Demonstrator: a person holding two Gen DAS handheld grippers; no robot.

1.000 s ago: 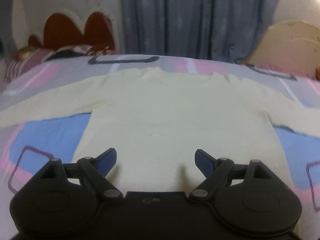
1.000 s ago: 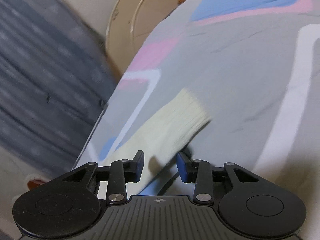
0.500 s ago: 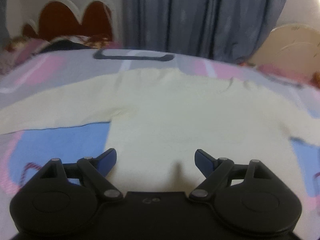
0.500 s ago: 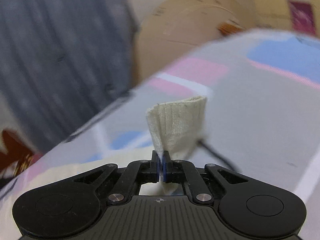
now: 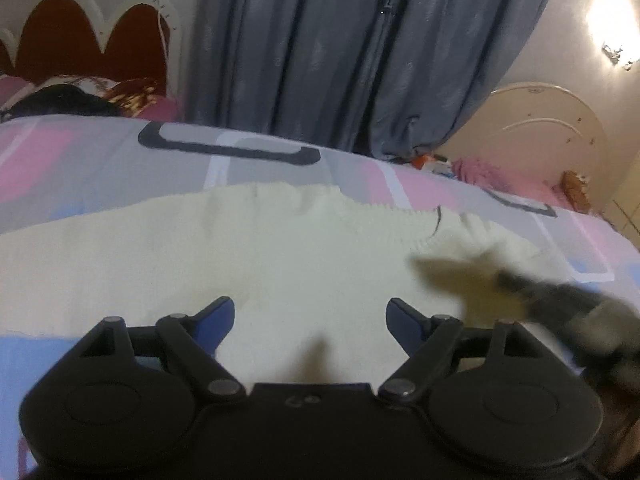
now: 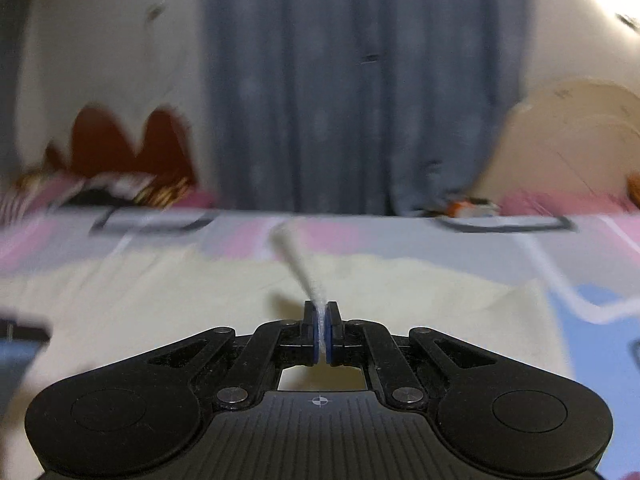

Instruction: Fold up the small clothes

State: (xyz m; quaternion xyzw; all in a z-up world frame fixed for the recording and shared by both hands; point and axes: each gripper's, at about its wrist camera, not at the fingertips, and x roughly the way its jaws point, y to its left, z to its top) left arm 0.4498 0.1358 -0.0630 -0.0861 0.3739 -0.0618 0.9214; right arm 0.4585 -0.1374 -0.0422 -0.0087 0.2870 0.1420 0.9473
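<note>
Right gripper [image 6: 321,330]: jaws pressed together on the cuff [image 6: 298,264] of the sweater's [image 6: 160,304] sleeve. Between the blue pads only a thin edge of knit shows. From there the cuff stands up and leans forward-left, ahead of the fingertips, clear of the cloth below. The frame is smeared sideways, so fine detail is lost.

Below and ahead of this gripper lies the cream body of the sweater, flat on the bedspread [image 6: 580,280]. Its long axis, sleeve to sleeve, runs crosswise to the fingers. The body spreads mostly left of the pinch; its right edge falls off just right of the gripper.

Left gripper [image 5: 310,316]: jaws wide apart, holding nothing. It hangs low over the sweater's near edge and body; whether the fingers touch the knit cannot be told. The sweater's other sleeve runs off to its left, flat. The neckline [image 5: 280,192] lies straight ahead, beyond the fingertips. To its right a dark blurred shape, likely the right gripper, sits over the cloth by the shoulder fold.

Judgement: the right sleeve is being carried inward across the body, so the right gripper is the working one and the nearer to the fold. The left one looks placed to pin or take the far sleeve.

Beyond the bed: grey curtain [image 6: 360,100], scalloped headboard [image 5: 80,32] far left.
</note>
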